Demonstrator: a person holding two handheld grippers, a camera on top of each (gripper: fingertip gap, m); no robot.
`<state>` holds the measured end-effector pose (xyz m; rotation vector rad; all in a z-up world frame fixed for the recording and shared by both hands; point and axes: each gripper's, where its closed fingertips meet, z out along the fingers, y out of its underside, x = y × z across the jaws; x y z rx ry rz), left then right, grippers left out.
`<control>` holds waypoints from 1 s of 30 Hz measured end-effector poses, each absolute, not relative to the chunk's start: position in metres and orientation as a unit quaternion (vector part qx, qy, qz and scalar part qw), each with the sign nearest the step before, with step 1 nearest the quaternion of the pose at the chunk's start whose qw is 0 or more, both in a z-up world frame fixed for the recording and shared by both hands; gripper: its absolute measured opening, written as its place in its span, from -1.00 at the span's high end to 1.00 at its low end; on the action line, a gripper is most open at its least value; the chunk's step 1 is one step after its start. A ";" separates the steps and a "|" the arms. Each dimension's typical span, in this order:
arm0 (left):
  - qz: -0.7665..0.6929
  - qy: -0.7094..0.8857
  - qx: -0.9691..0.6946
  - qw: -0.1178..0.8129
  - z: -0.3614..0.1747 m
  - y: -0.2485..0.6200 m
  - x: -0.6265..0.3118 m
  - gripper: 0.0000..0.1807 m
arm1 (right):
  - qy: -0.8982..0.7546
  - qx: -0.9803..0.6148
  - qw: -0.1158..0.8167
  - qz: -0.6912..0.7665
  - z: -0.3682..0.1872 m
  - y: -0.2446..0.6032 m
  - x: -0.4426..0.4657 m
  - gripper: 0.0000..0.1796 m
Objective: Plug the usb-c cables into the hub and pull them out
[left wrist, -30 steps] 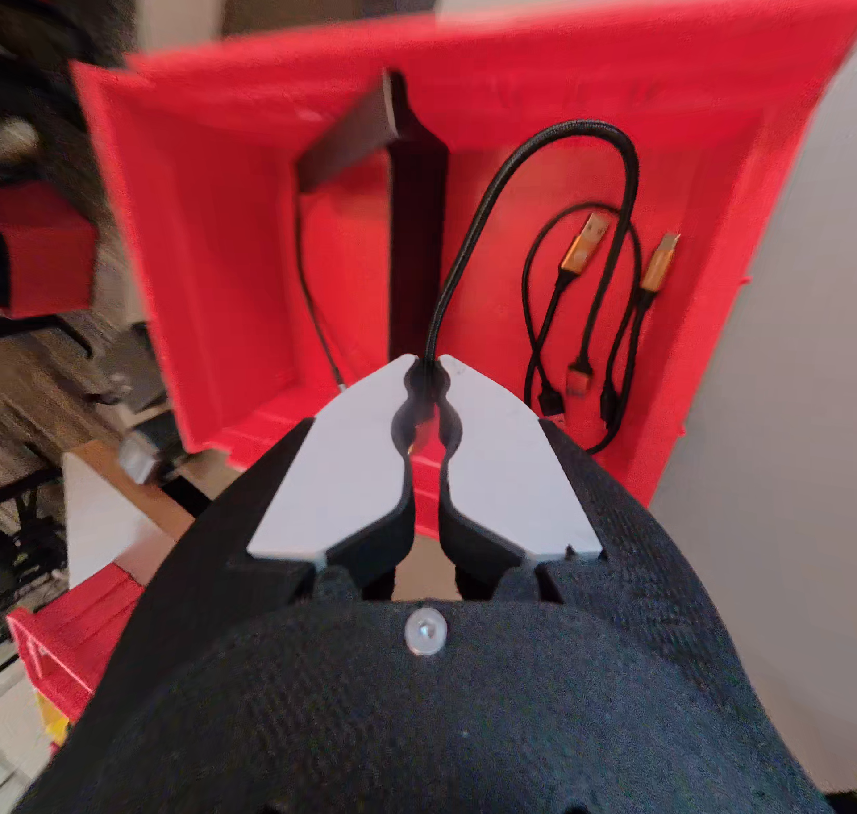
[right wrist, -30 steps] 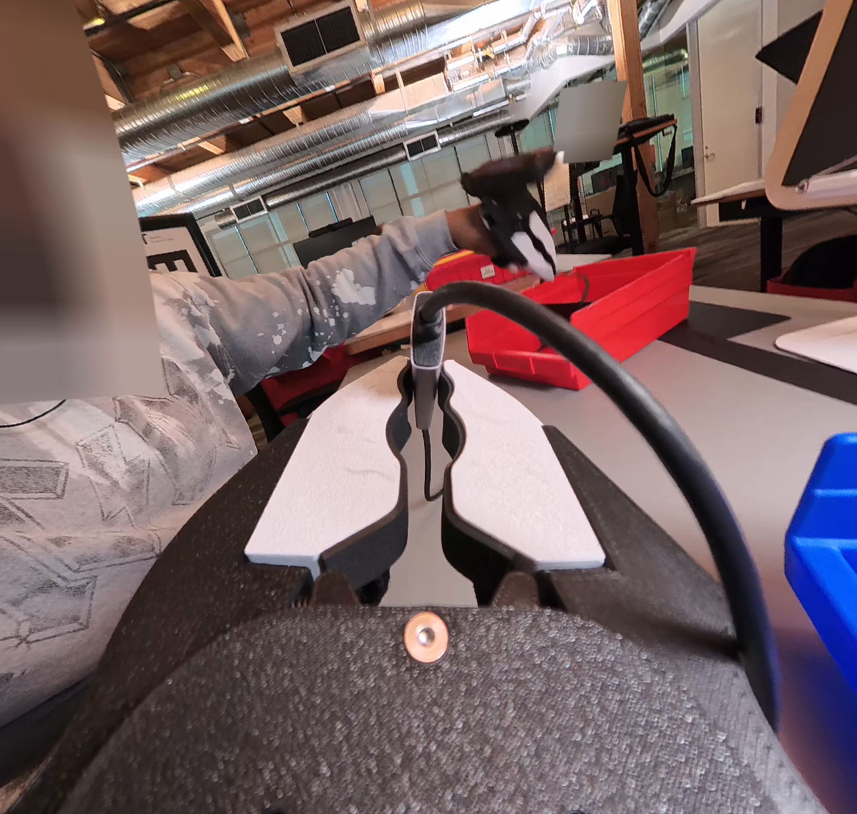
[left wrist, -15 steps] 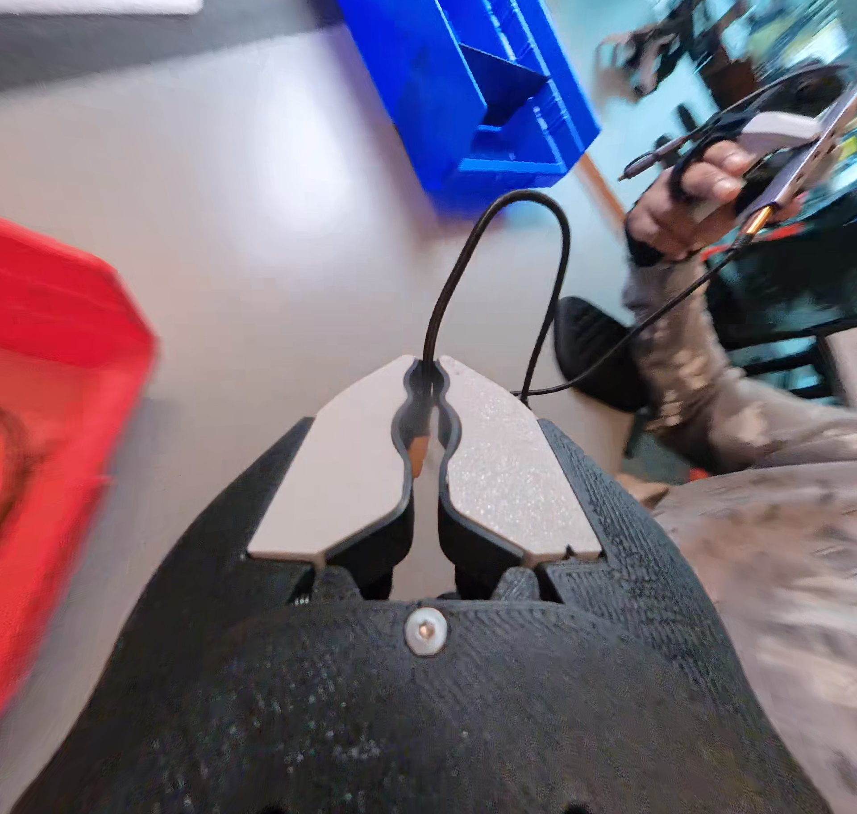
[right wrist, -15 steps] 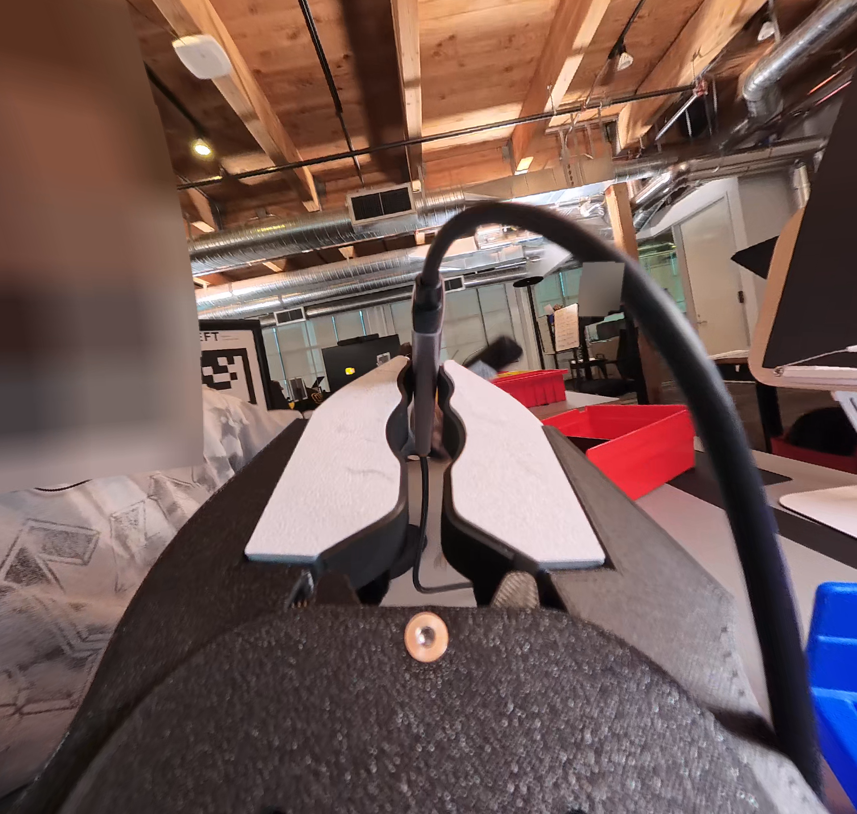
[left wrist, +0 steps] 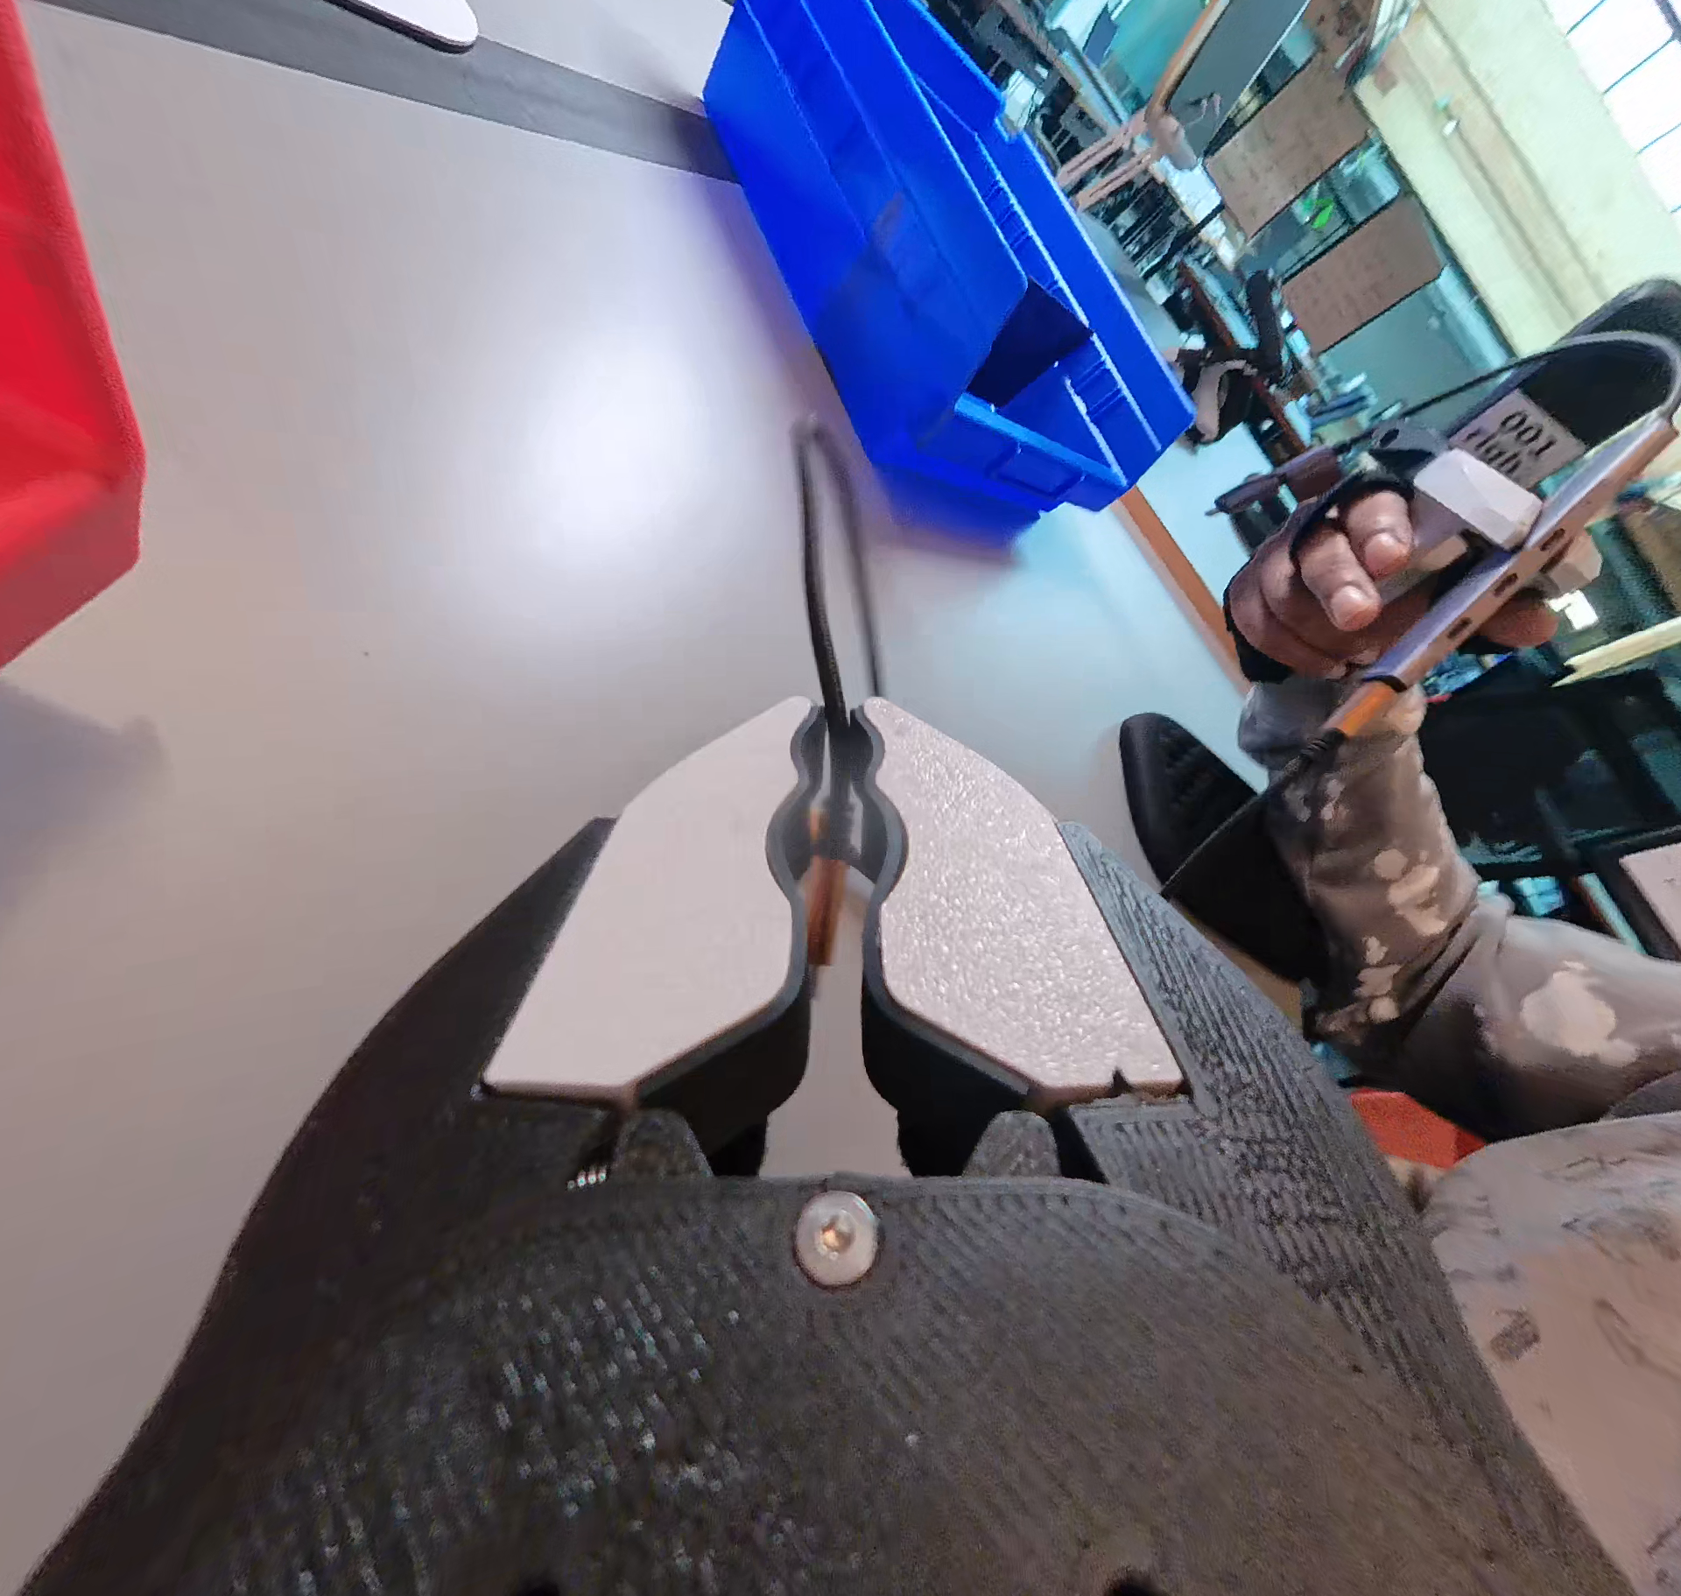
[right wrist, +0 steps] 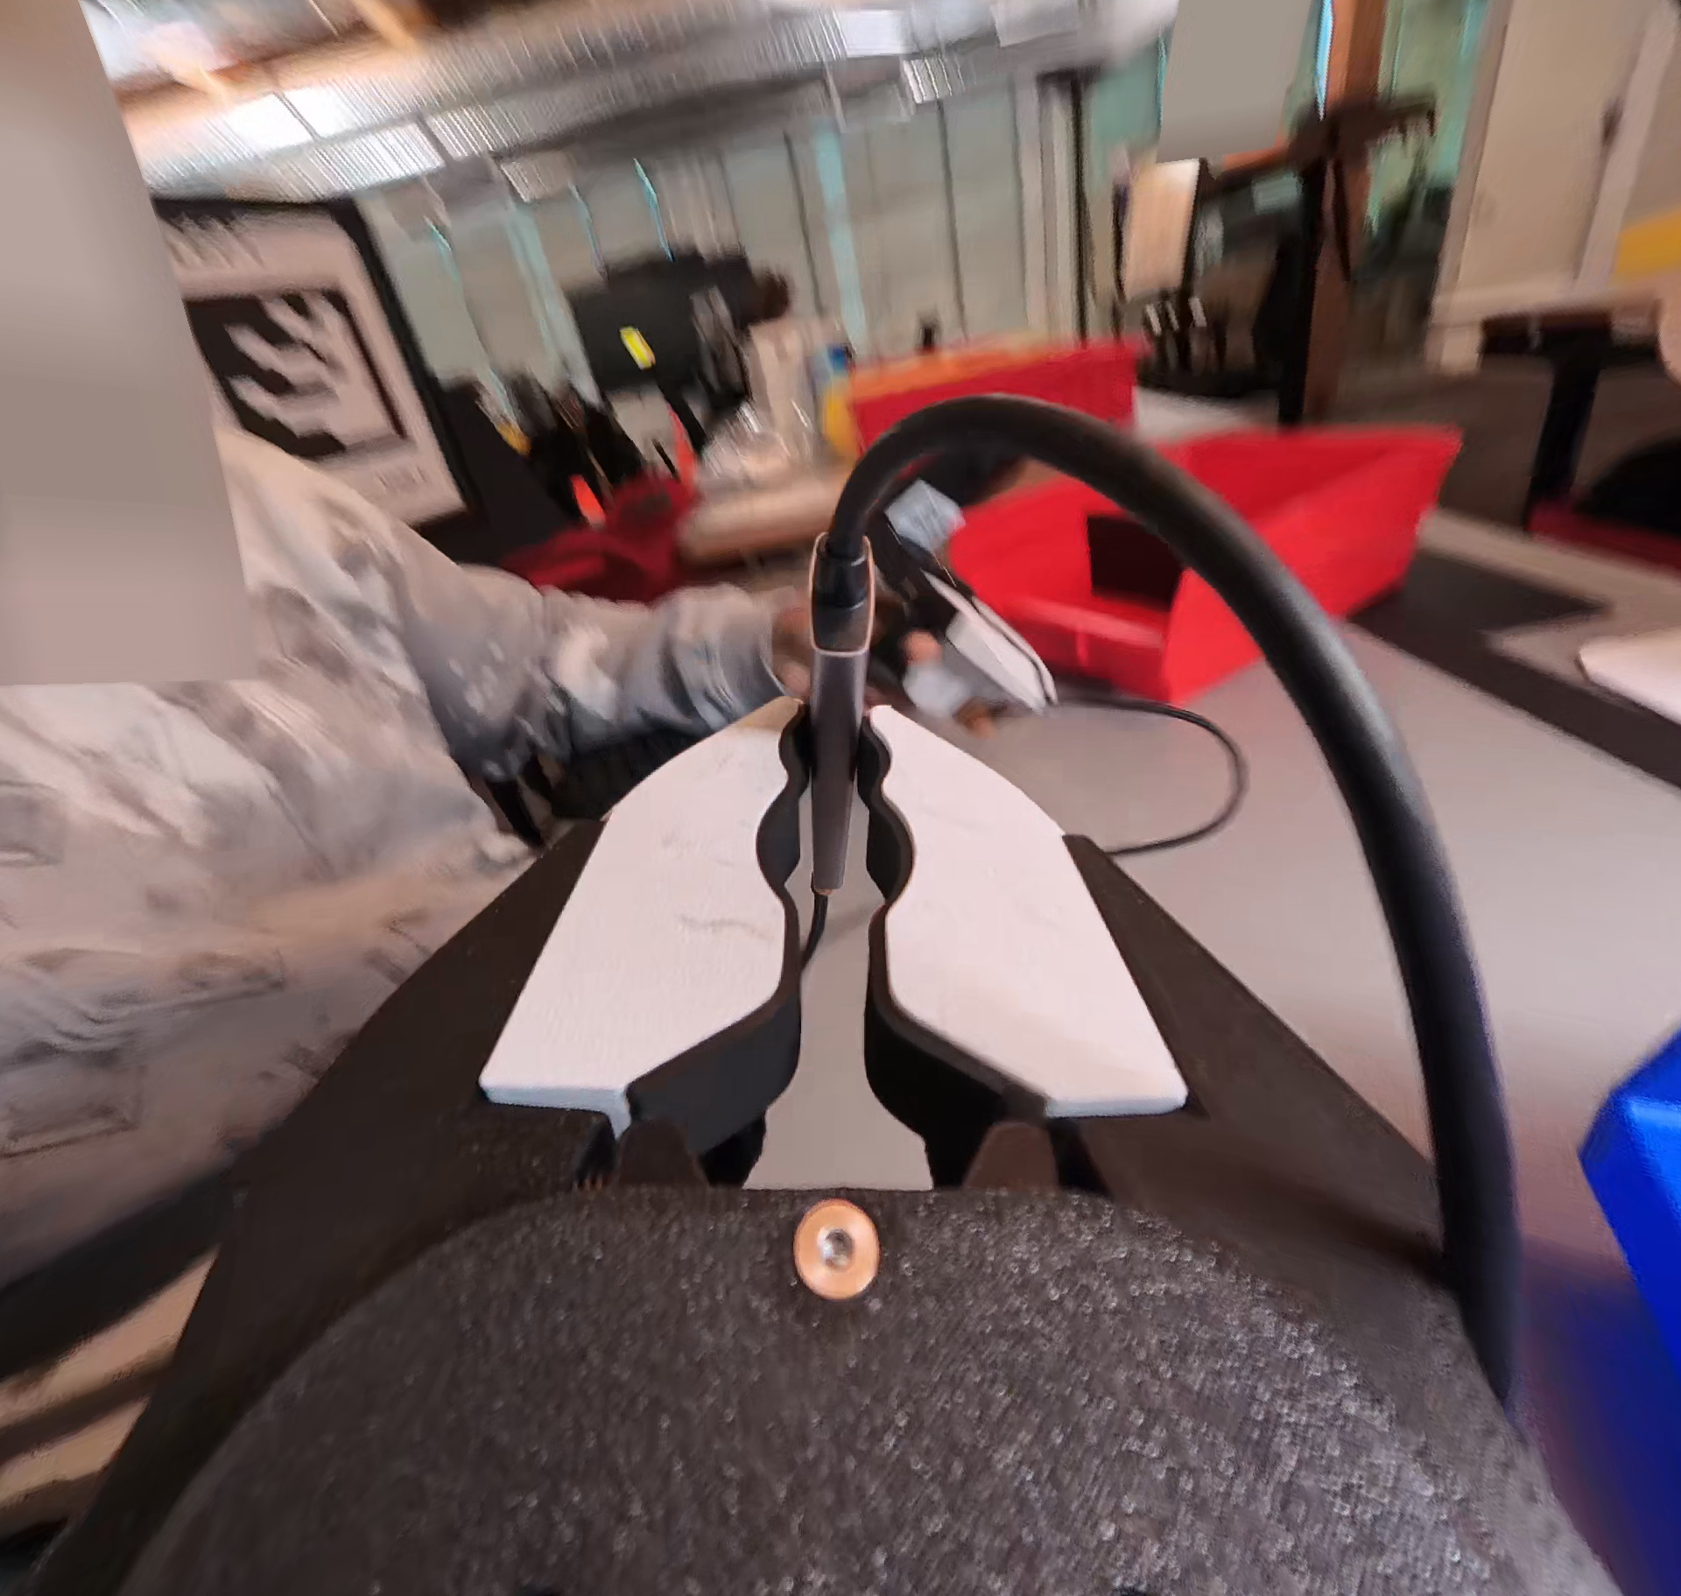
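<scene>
My left gripper [left wrist: 835,717] is shut on a thin black braided usb-c cable [left wrist: 823,570], just behind its copper plug [left wrist: 823,902]. The plug lies between the jaws, pointing back at the camera. The cable loops up in front of the tips. My right gripper [right wrist: 837,715] is shut on a slim grey hub [right wrist: 835,761], held upright. The hub's thick black lead [right wrist: 1273,643] arcs over to the right. In the left wrist view the right gripper [left wrist: 1510,543] holds the hub [left wrist: 1455,625] off the table edge, with a copper plug [left wrist: 1364,715] in its lower end.
A blue bin [left wrist: 910,233] stands on the grey table [left wrist: 409,461], ahead and to the right of the left gripper. A red bin [left wrist: 55,370] is at the left; it also shows in the right wrist view [right wrist: 1273,552]. A thin cable [right wrist: 1210,788] trails on the table. Tip to tip, the grippers are about 25 cm apart.
My left gripper has swung from over the red bin, carrying the cable, to over the table near the blue bin. My right gripper has tilted down from the ceiling towards the table.
</scene>
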<state>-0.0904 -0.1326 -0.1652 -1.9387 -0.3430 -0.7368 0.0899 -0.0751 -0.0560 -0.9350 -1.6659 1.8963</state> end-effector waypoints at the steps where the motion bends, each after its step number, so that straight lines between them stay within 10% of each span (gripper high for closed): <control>1: -0.300 -0.130 -0.807 0.492 -0.167 -0.135 -0.087 0.93 | -0.616 -0.353 0.225 0.667 -0.065 -0.076 0.085 0.90; 10: -0.303 0.170 -0.845 0.406 -0.162 -0.187 -0.025 0.76 | -0.636 -0.375 0.194 0.646 -0.088 -0.086 0.074 0.90; 19: 0.047 0.394 -0.889 0.229 -0.190 -0.186 -0.107 0.71 | -0.620 -0.377 0.178 0.664 -0.089 -0.081 0.074 0.90; 30: 0.201 0.751 -0.627 0.050 -0.216 -0.168 -0.131 0.56 | -0.617 -0.377 0.172 0.669 -0.093 -0.080 0.075 0.90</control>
